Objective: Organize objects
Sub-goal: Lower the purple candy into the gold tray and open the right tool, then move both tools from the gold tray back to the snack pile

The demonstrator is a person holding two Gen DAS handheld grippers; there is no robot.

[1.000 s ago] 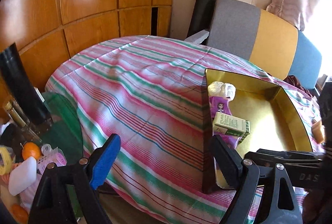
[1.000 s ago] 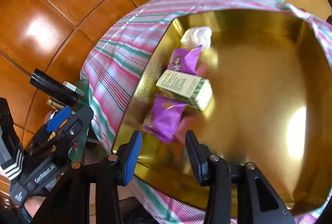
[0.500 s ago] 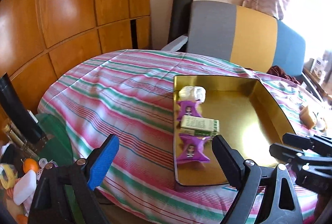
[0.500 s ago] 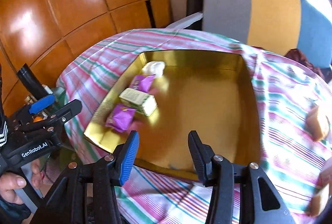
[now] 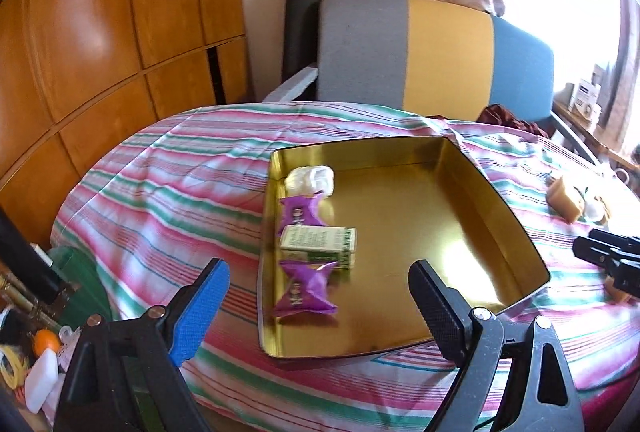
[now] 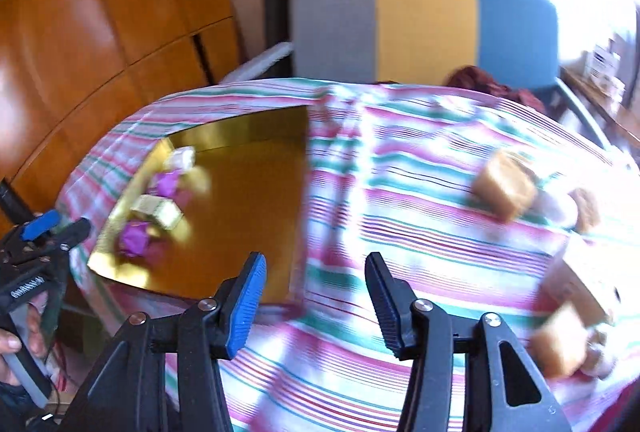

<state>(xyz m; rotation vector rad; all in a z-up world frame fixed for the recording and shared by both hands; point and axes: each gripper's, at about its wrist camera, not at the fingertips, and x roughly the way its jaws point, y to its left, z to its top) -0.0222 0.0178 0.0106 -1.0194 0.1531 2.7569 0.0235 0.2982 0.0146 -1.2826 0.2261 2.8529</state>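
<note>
A gold tin tray (image 5: 500,232) lies on the striped cloth. Along its left side sit a white wrapped sweet (image 5: 310,179), a purple packet (image 5: 299,212), a green-and-white box (image 5: 318,243) and a second purple packet (image 5: 306,291). My left gripper (image 5: 316,292) hangs wide open over the tray's near edge with nothing between its fingers. My right gripper (image 6: 314,286) is over bare cloth just right of the tray (image 6: 248,199), its jaws opening and empty. Tan blocks (image 6: 505,187) and other small items (image 6: 576,316) lie blurred to its right.
The table (image 5: 160,199) has a pink, green and white cloth. A chair with grey, yellow and blue back (image 5: 432,55) stands behind it, with wooden panelling (image 5: 100,43) at left. Clutter with an orange ball (image 5: 45,340) lies by the table's left foot. A hand (image 6: 12,346) holds the left gripper.
Both grippers pulled back from the tray and swung right. The right one left the purple packet in the tray and opened wider. The loose tan items came into view.
</note>
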